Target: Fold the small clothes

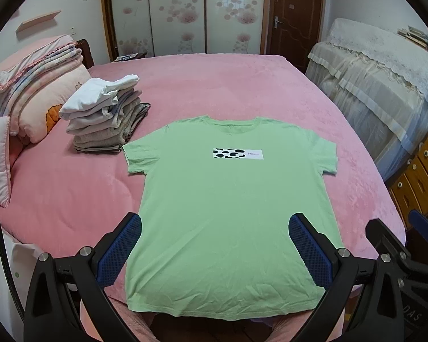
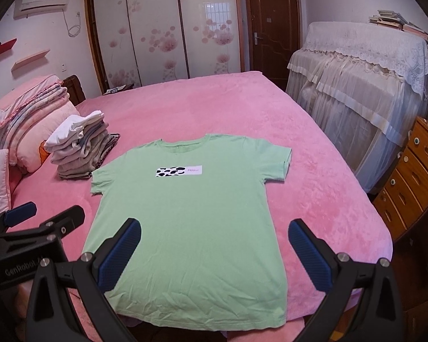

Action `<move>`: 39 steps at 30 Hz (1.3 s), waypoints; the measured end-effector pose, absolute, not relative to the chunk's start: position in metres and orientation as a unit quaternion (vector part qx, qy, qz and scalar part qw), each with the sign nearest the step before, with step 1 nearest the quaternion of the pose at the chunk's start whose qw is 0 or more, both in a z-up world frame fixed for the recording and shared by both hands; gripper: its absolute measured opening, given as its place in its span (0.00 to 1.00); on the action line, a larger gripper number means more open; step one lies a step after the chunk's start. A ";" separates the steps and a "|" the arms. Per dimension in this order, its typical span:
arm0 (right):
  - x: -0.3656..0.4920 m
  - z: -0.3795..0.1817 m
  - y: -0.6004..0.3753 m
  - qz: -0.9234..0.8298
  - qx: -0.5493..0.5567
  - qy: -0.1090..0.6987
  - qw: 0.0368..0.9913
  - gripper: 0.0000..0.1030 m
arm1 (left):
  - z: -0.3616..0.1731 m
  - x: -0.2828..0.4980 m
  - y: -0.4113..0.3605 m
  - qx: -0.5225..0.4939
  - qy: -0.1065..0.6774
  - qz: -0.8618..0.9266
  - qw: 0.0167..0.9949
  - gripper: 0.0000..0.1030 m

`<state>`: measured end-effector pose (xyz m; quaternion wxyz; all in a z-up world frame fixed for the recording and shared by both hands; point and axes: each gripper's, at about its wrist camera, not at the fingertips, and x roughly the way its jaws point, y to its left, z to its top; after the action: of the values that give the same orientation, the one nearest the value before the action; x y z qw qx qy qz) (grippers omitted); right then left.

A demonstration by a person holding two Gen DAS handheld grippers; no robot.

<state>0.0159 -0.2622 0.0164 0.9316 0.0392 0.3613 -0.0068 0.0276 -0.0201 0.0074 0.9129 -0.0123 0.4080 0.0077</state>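
Now we start on the pale green cotton T-shirt [image 1: 231, 205], flat and unfolded.
Folded grey-white clothes stack [image 1: 105, 114] waits upper left; our left gripper [image 1: 215, 245] and right gripper [image 2: 214, 249] fingers spread, empty.

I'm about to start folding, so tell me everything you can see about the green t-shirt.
The green t-shirt is a short-sleeved crew neck in soft knit fabric, with a small white chest patch bearing black blotches. It lies flat, front up, unfolded, lightly creased, collar away from the cameras, on the pink bedspread. Its hem reaches the bed's near edge. Neither gripper holds it.
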 end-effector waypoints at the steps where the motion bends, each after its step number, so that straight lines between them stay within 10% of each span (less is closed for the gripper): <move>1: 0.017 0.017 -0.263 -0.006 0.040 0.361 0.932 1.00 | 0.008 0.030 -0.019 -0.015 0.410 0.008 0.912 0.99; 39: 0.136 0.046 -0.380 -0.102 -0.013 0.311 0.945 1.00 | 0.039 0.192 -0.144 0.080 0.319 -0.080 0.941 0.99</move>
<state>0.1365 -0.3798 0.0460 0.9450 -0.0129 0.3105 -0.1016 0.1922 -0.1440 0.0385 0.9411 0.0799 0.3186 -0.0801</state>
